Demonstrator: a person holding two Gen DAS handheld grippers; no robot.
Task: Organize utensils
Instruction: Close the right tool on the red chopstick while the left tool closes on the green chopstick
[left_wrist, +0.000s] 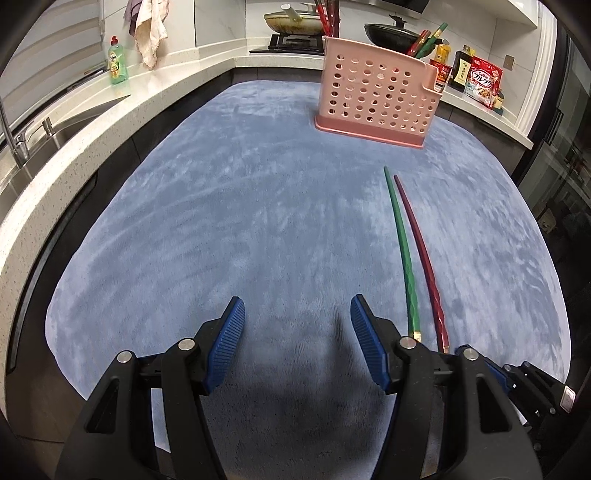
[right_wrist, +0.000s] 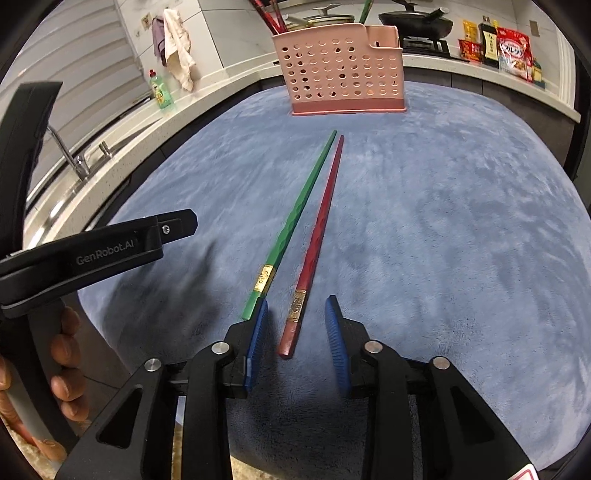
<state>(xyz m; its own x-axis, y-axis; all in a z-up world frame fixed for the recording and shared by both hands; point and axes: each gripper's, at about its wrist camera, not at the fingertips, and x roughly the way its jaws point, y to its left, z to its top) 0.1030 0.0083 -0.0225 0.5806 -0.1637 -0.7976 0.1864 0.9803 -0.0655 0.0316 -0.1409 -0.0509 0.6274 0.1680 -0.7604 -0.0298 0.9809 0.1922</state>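
A green chopstick (right_wrist: 295, 214) and a red chopstick (right_wrist: 317, 236) lie side by side on the blue mat (right_wrist: 443, 221), pointing at a pink perforated utensil holder (right_wrist: 343, 70) that stands at the far side and holds several chopsticks. My right gripper (right_wrist: 295, 325) is open, its pads on either side of the red chopstick's thick end, not closed on it. My left gripper (left_wrist: 295, 321) is open and empty, just left of the green chopstick (left_wrist: 402, 251) and red chopstick (left_wrist: 424, 258). The holder (left_wrist: 376, 96) also shows in the left wrist view.
A white counter (left_wrist: 74, 147) with a sink and tap (left_wrist: 18, 140) runs along the left. A green soap bottle (left_wrist: 117, 61), hanging cloths (left_wrist: 149, 29), pans on a stove (left_wrist: 295, 22) and food packets (left_wrist: 480, 81) line the back. The left gripper's body (right_wrist: 92, 251) shows at the left.
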